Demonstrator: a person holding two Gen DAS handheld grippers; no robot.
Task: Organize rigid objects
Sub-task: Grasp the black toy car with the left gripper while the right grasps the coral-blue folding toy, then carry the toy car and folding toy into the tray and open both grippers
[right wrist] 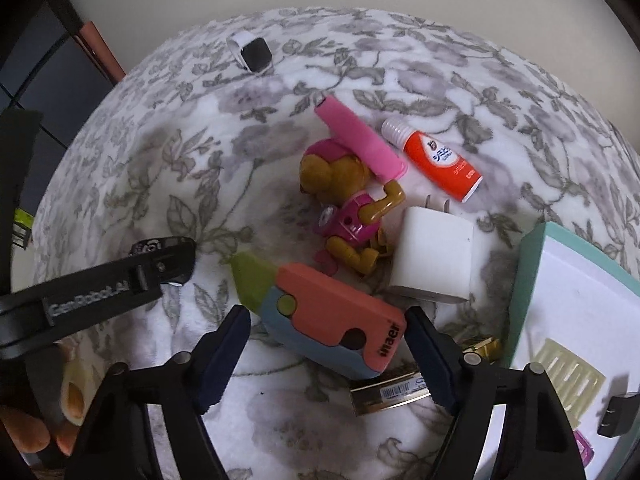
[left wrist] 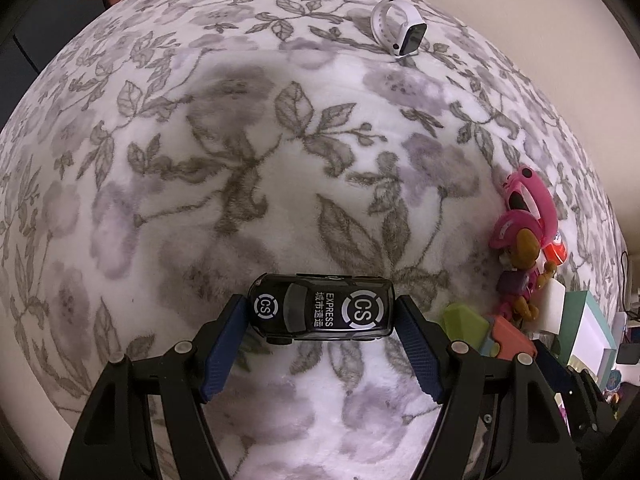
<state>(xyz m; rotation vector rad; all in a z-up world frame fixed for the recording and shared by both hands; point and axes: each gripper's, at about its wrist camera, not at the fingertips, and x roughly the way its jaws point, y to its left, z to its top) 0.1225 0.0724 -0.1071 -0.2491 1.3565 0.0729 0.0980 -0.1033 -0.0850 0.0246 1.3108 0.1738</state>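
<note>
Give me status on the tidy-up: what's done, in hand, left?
Done: a few small items already lie in the teal-rimmed tray. In hand: the left gripper is clamped on the black toy car; the right gripper straddles the carrot-shaped toy knife, not yet gripping. Left on the blanket: dog figure, white charger, orange tube, white smartwatch.

Plain cream wall (left wrist: 520,20) behind; soft, even indoor light. Surface w/ fleecy white cloth (left wrist: 240,184), grey floral print. Dark furniture (right wrist: 60,80) at left edge.
</note>
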